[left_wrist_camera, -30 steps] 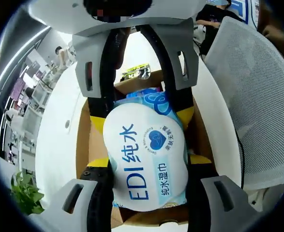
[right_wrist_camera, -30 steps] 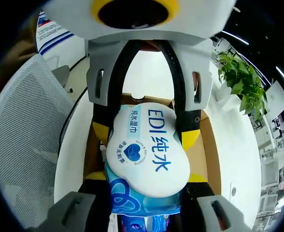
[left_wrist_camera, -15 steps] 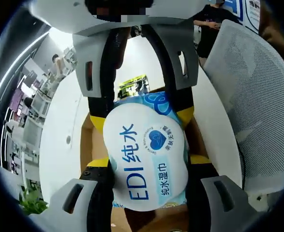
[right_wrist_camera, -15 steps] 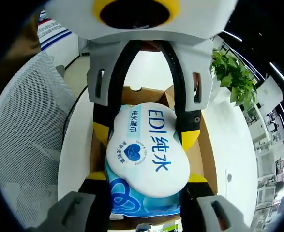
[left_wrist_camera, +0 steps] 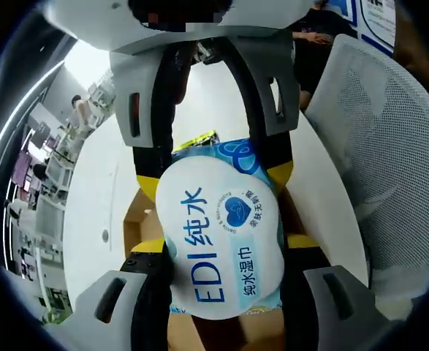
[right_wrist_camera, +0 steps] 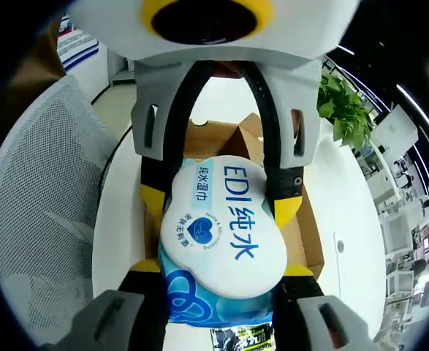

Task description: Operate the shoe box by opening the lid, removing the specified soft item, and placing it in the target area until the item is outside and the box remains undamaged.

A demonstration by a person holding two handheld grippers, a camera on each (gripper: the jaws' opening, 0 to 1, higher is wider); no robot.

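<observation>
Wipes pack (left_wrist_camera: 220, 241) lengthwise between both claws.

Bright, even indoor light in both views, washing the white table (left_wrist_camera: 97, 190) almost to blank and laying a soft sheen on the wipes pack (left_wrist_camera: 221, 241), print still sharp. Strong fisheye bend at the edges, curving the mesh chair (right_wrist_camera: 46, 212) and squeezing the blurred office and the plant (right_wrist_camera: 342, 110) toward the rim. Deep shade under the close, soft-focus grey housings at top, with only faint shadows in the box (right_wrist_camera: 305, 234).
</observation>
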